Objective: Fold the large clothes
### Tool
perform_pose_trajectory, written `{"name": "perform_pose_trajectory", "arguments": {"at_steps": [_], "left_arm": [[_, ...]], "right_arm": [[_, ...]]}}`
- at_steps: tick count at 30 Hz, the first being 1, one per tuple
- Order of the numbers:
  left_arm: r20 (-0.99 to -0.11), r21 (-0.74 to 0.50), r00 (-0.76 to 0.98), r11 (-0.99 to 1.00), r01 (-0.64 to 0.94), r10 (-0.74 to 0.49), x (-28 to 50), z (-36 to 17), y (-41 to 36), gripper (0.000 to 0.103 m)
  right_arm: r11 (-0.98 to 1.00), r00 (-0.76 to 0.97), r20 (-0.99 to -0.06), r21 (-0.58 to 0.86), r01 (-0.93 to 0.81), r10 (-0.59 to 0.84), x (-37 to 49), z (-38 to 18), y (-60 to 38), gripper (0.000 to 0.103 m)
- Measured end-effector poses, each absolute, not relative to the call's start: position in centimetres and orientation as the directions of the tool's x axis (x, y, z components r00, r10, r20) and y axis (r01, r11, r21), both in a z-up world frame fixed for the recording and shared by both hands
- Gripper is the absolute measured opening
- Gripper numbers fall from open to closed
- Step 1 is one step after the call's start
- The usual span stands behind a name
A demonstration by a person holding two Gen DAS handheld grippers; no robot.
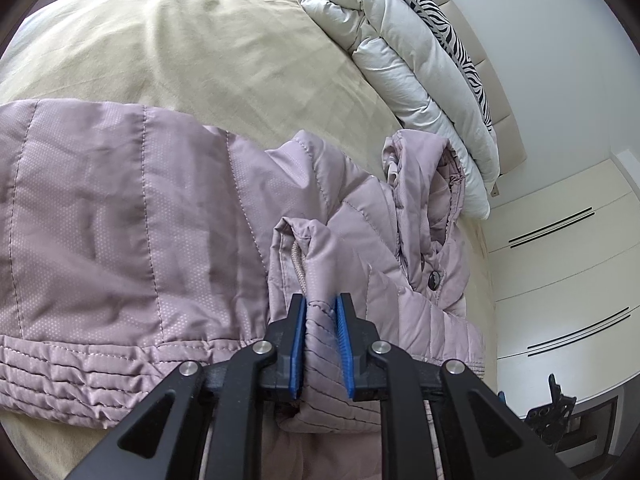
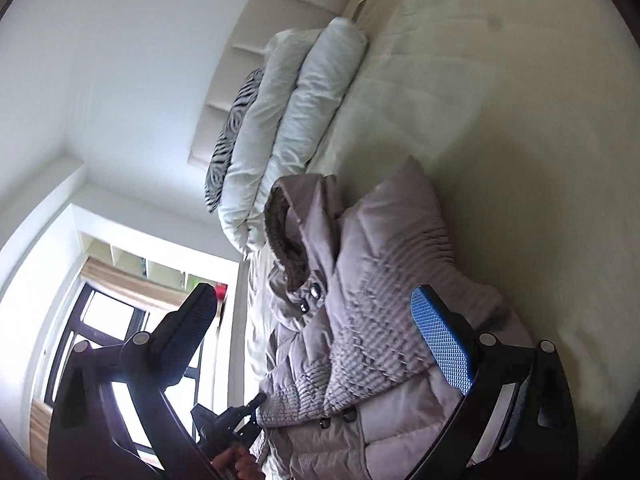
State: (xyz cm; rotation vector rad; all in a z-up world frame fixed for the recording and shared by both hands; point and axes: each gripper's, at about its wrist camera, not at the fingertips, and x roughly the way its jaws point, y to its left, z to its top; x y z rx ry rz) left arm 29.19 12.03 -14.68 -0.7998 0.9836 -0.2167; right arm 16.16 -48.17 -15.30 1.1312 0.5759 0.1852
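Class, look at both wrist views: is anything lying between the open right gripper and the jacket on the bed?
Nothing visible does. The right gripper hangs with its jaws wide apart just above the pink quilted jacket, only air between. The left gripper is already shut on a fold of it. The folded duvet lies off by the headboard.

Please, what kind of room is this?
Most likely a bedroom. A bed with a padded headboard carries a folded white duvet and a zebra-print pillow, and built-in wardrobe doors stand beside it.
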Motion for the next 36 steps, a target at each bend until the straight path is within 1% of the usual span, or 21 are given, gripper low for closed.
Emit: {"name": "perform_pose_trajectory", "arguments": {"at_steps": [2, 4, 7, 8, 11, 12, 15, 17, 19, 21, 22, 23, 24, 26, 27, 28, 29, 32, 36], "left_arm": [[-0.662, -0.686, 0.555, 0.706, -0.177, -0.504, 29.1, -14.8, 12.1, 0.017], [-0.664, -0.683, 0.550, 0.710, -0.170, -0.506, 29.2, -14.9, 12.2, 0.019], [-0.670, -0.677, 0.543, 0.717, -0.166, -0.507, 29.5, -15.3, 12.2, 0.027], [-0.671, -0.676, 0.540, 0.719, -0.162, -0.509, 29.7, -15.4, 12.1, 0.028], [-0.675, -0.668, 0.539, 0.727, -0.157, -0.504, 29.9, -15.9, 11.8, 0.028], [-0.672, -0.671, 0.540, 0.726, -0.154, -0.506, 29.9, -15.9, 11.8, 0.028], [-0.665, -0.672, 0.545, 0.727, -0.138, -0.511, 29.7, -15.9, 11.7, 0.029], [-0.659, -0.675, 0.549, 0.726, -0.131, -0.514, 29.6, -16.0, 11.7, 0.030], [-0.650, -0.681, 0.555, 0.723, -0.121, -0.519, 29.5, -16.1, 11.8, 0.030], [-0.636, -0.692, 0.559, 0.714, -0.107, -0.532, 29.3, -16.2, 11.9, 0.032], [-0.626, -0.702, 0.561, 0.705, -0.102, -0.542, 29.1, -16.2, 12.0, 0.035], [-0.616, -0.712, 0.564, 0.696, -0.098, -0.551, 28.9, -16.1, 12.2, 0.042], [-0.610, -0.717, 0.568, 0.691, -0.097, -0.553, 28.6, -15.8, 12.4, 0.047], [-0.601, -0.717, 0.591, 0.690, -0.099, -0.539, 27.6, -14.6, 13.0, 0.069], [-0.584, -0.722, 0.612, 0.686, -0.091, -0.533, 26.7, -13.7, 13.6, 0.074], [-0.562, -0.731, 0.635, 0.677, -0.081, -0.530, 25.7, -12.7, 14.3, 0.083], [-0.533, -0.747, 0.658, 0.661, -0.071, -0.532, 24.5, -11.8, 15.2, 0.090], [-0.460, -0.787, 0.724, 0.614, -0.065, -0.514, 20.0, -9.9, 19.1, 0.092], [-0.389, -0.852, 0.824, 0.502, -0.151, -0.412, 12.3, -10.0, 26.8, 0.093]], "right_arm": [[0.433, 0.818, -0.367, 0.886, 0.164, 0.443, 18.9, -16.0, -47.8, 0.100], [0.430, 0.790, -0.418, 0.876, 0.219, 0.449, 21.3, -18.1, -48.0, 0.100], [0.430, 0.748, -0.488, 0.853, 0.297, 0.451, 23.6, -21.8, -48.6, 0.099], [0.455, 0.741, -0.504, 0.839, 0.299, 0.443, 23.8, -22.5, -48.5, 0.099], [0.545, 0.718, -0.551, 0.789, 0.283, 0.426, 24.3, -21.8, -47.5, 0.099], [0.547, 0.716, -0.551, 0.789, 0.280, 0.428, 24.3, -21.4, -47.5, 0.099], [0.506, 0.767, -0.475, 0.831, 0.230, 0.431, 24.0, -19.8, -48.2, 0.101], [0.483, 0.785, -0.454, 0.845, 0.229, 0.421, 24.3, -19.4, -48.9, 0.102], [0.465, 0.779, -0.471, 0.845, 0.264, 0.414, 25.0, -20.3, -49.7, 0.102], [0.456, 0.755, -0.496, 0.840, 0.293, 0.428, 25.9, -22.5, -50.1, 0.102], [0.458, 0.758, -0.482, 0.846, 0.273, 0.439, 26.0, -23.4, -50.2, 0.102], [0.471, 0.769, -0.467, 0.847, 0.247, 0.437, 25.8, -23.6, -50.2, 0.102], [0.488, 0.769, -0.468, 0.841, 0.235, 0.436, 25.7, -23.3, -50.0, 0.102], [0.549, 0.770, -0.498, 0.802, 0.234, 0.400, 25.1, -21.9, -49.2, 0.102], [0.585, 0.771, -0.514, 0.777, 0.232, 0.377, 24.6, -20.9, -48.8, 0.103], [0.608, 0.777, -0.511, 0.764, 0.216, 0.367, 23.8, -19.9, -48.3, 0.103], [0.614, 0.787, -0.489, 0.768, 0.184, 0.375, 22.9, -19.0, -47.9, 0.103], [0.615, 0.797, -0.435, 0.782, 0.103, 0.420, 20.2, -16.6, -46.4, 0.103], [0.621, 0.773, -0.414, 0.783, 0.033, 0.481, 17.3, -14.5, -43.7, 0.103]]}}
